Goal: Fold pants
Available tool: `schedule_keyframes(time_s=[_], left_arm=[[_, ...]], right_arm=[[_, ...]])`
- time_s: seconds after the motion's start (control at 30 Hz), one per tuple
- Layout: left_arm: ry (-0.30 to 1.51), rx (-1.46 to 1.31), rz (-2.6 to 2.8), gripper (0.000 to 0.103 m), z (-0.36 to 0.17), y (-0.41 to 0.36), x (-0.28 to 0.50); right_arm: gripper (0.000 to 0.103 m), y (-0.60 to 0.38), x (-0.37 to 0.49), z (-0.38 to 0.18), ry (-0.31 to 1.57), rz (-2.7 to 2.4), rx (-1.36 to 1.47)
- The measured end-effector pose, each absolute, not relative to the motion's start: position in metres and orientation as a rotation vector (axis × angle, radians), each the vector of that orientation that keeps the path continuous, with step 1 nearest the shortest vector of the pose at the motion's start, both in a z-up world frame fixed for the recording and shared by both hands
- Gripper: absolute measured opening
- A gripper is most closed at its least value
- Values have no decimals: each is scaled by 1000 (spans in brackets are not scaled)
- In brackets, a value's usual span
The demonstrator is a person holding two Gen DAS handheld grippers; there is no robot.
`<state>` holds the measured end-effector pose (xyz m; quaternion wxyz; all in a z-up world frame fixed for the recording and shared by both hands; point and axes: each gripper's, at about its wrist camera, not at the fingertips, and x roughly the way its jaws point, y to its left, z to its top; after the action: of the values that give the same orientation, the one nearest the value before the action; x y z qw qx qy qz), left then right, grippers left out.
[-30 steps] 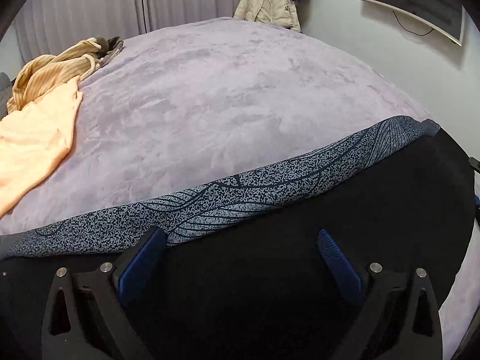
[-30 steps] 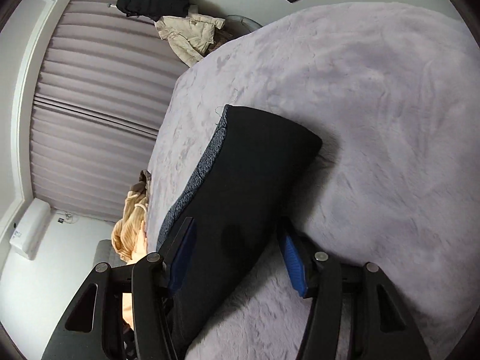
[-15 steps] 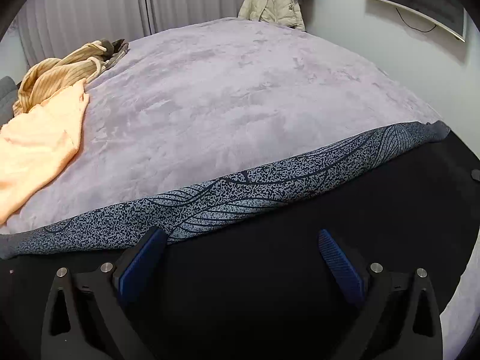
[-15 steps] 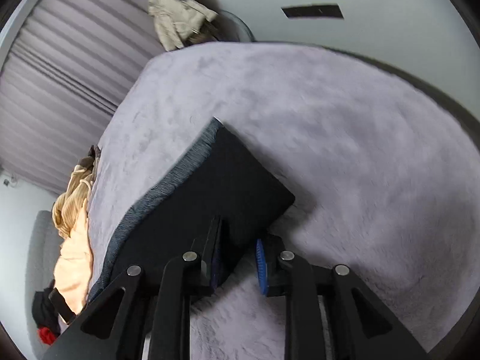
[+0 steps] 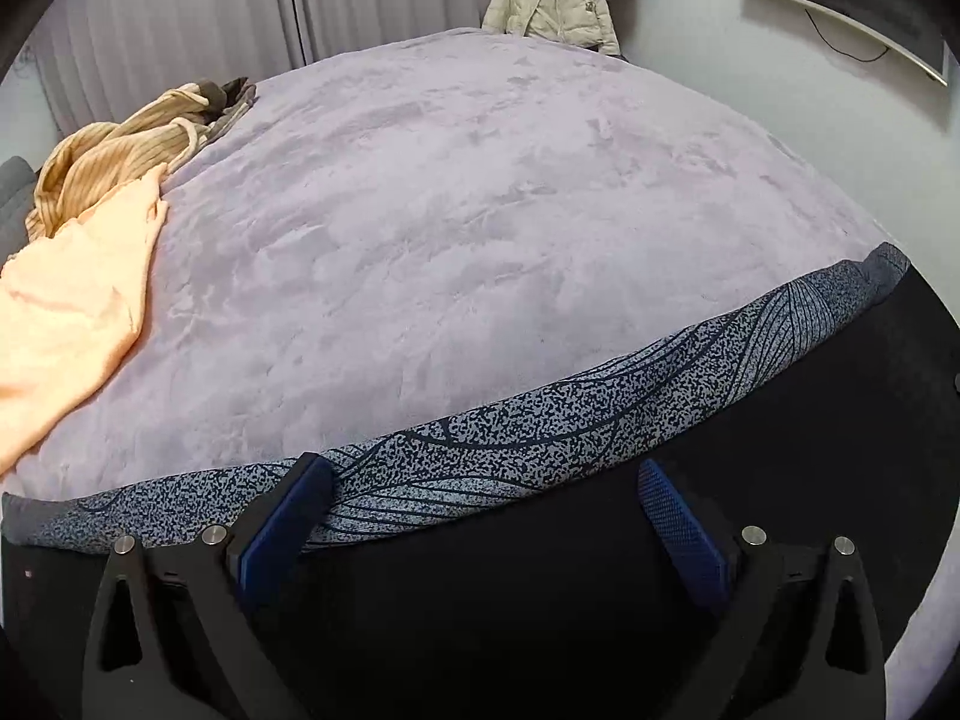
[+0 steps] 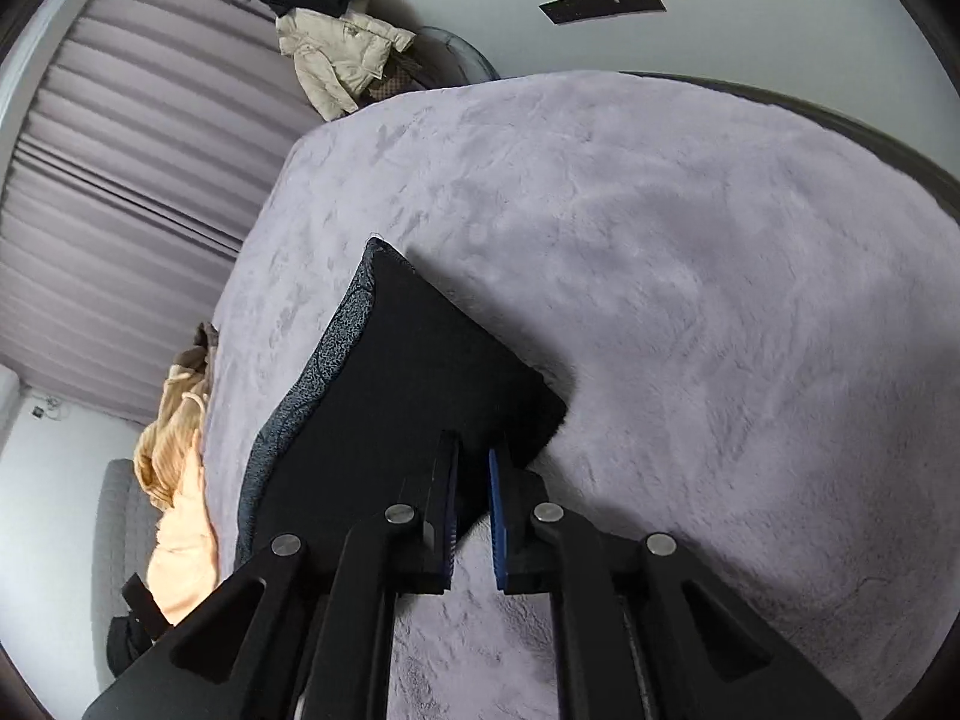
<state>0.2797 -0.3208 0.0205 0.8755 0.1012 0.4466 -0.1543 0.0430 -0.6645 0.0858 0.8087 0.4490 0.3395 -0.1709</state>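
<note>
Right claw (image 6: 473,468) pinched smooth pants (image 6: 408,384).

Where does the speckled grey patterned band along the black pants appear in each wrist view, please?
Left wrist: the speckled grey patterned band crosses the lower frame, left to right edge.
Right wrist: it runs along the black pants' left edge.
Shared landmark: cream puffer jacket hanging beyond the bed.

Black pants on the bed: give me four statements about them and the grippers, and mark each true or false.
1. The right gripper is shut on the black pants at their near edge. True.
2. The left gripper is clamped shut. False: its jaws stand wide open over the pants.
3. The pants have a speckled grey band along one edge. True.
4. The orange garment lies on top of the pants. False: it lies apart on the bed.
</note>
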Motion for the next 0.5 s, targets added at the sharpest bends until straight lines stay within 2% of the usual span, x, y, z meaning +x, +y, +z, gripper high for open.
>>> schedule_keyframes(time_s=[0.07,0.17,0.23,0.33,0.37,0.5], left_arm=[[918,224,-327,102,32,-316,276],[871,223,-340,102,46,-314,279],[879,217,-335,102,44,-322,289],[965,169,-308,102,20,-335,307],[990,154,-291,103,11,-335,309],[1010,119,-295,103,4,-329,315]], right_arm=[[21,-656,25,102,683,-454,896],[21,-632,14,143,573,-458,719],[21,-612,40,156,603,-314,660],[21,-579,98,150,681,-134,631],[27,-564,123,141,722,-96,598],[30,-530,199,86,871,-49,580]])
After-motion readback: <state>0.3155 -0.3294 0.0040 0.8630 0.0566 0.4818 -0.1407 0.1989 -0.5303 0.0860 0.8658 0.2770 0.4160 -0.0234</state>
